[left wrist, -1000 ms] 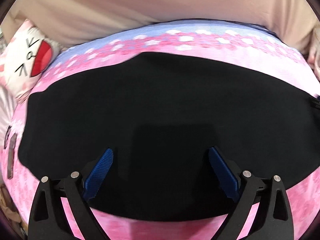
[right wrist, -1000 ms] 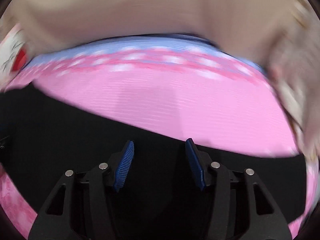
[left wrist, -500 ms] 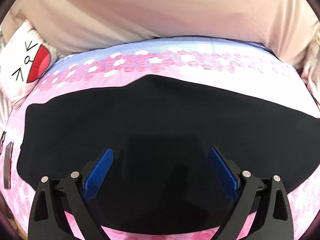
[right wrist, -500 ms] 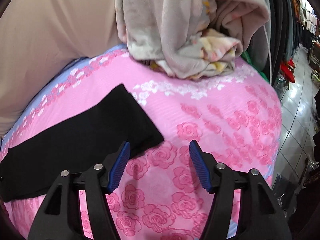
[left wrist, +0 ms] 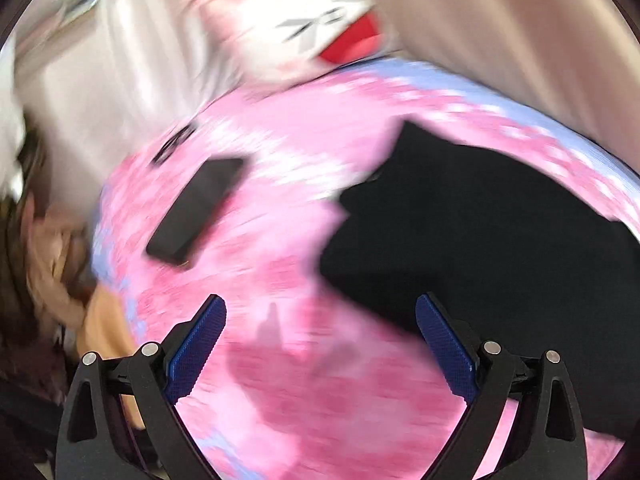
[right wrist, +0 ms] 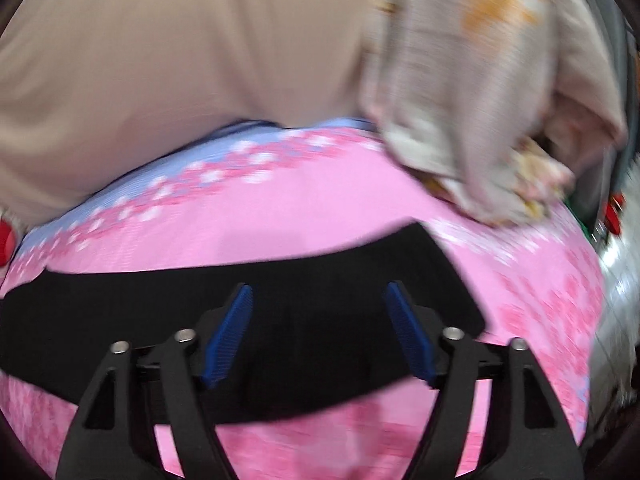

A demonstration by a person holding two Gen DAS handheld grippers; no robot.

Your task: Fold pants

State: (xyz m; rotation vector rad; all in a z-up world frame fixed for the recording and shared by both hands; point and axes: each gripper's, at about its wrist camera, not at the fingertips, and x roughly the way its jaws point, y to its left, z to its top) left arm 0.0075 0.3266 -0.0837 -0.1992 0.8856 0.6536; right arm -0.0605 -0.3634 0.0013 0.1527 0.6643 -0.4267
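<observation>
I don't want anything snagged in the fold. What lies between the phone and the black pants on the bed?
Only bare pink sheet separates the phone from the pants; the left wrist view, though blurred, shows that.

Bright, even indoor light, strong motion blur across both fisheye views, worst at the left view's upper left, soft shadow on the pink bedsheet, curved edges, dark corner vignetting

The black pants lie flat on the pink flowered bed, folded into one long, plain dark band stretched across it. Their far end looks notched, though blur softens every edge I see.
</observation>
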